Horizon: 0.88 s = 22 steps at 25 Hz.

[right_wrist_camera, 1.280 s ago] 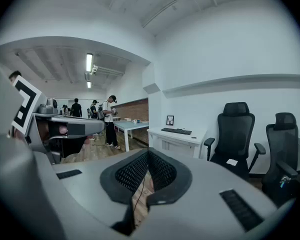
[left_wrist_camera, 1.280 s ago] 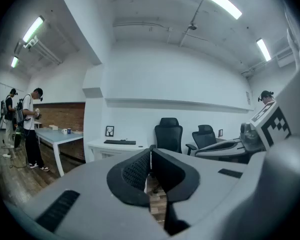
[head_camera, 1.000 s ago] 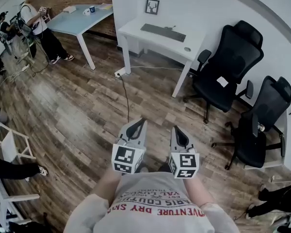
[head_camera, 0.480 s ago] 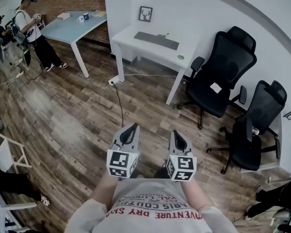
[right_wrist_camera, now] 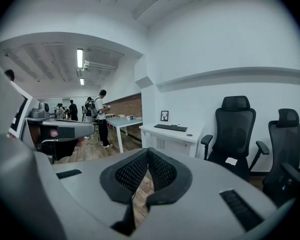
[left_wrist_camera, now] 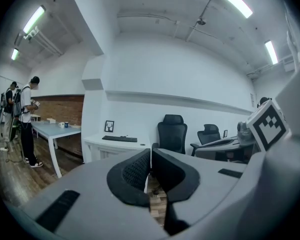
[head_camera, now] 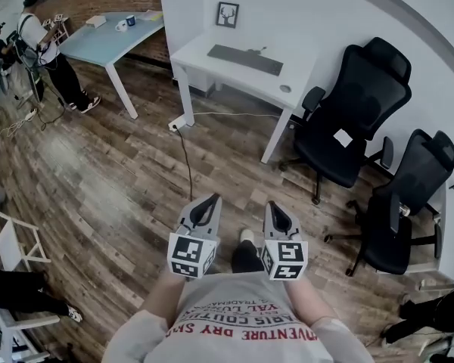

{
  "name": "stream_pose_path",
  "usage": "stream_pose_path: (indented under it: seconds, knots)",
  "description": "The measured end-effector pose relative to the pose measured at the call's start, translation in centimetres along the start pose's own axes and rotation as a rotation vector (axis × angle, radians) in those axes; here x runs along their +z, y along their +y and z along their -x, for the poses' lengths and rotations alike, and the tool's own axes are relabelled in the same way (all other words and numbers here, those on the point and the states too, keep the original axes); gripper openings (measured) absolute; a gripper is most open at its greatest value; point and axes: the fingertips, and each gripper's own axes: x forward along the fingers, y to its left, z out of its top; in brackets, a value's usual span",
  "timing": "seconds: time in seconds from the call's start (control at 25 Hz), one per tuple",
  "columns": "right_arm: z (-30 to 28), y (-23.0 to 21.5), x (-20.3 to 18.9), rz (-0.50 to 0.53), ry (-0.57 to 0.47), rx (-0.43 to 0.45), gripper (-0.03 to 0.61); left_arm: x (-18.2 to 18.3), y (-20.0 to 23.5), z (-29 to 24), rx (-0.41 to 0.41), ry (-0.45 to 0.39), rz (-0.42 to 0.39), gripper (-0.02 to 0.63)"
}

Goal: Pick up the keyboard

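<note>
Two units, left gripper (head_camera: 213, 197) and right gripper (head_camera: 273, 203), jaws pressed together holding nothing, likely at approach step; black keyboard (head_camera: 245, 59) near back edge of white desk (head_camera: 193, 51), well apart; next: reach it, spread jaws.

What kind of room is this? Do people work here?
It looks like an office. A keyboard lies on a white desk against the wall, two black office chairs stand beside it, and a light blue table stands further back on the wooden floor.
</note>
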Motion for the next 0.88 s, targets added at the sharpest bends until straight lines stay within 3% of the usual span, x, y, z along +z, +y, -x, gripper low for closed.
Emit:
stream_pose_path:
  seconds: [0.28, 0.48, 0.88]
  knots:
    - [-8.5, -5.9, 3.9, -0.005, -0.012, 0.064, 0.025, 3.8, 3.2, -9.6, 0.077, -0.013, -0.001, 0.031]
    - [-14.2, -11.0, 6.1, -0.012, 0.004, 0.104, 0.025, 5.9, 3.6, -16.7, 0.079, -0.007, -0.015, 0.031]
    - [-23.7, -17.3, 7.9, -0.038, 0.037, 0.142, 0.025, 6.3, 6.8, -27.3, 0.109, 0.022, 0.030, 0.031]
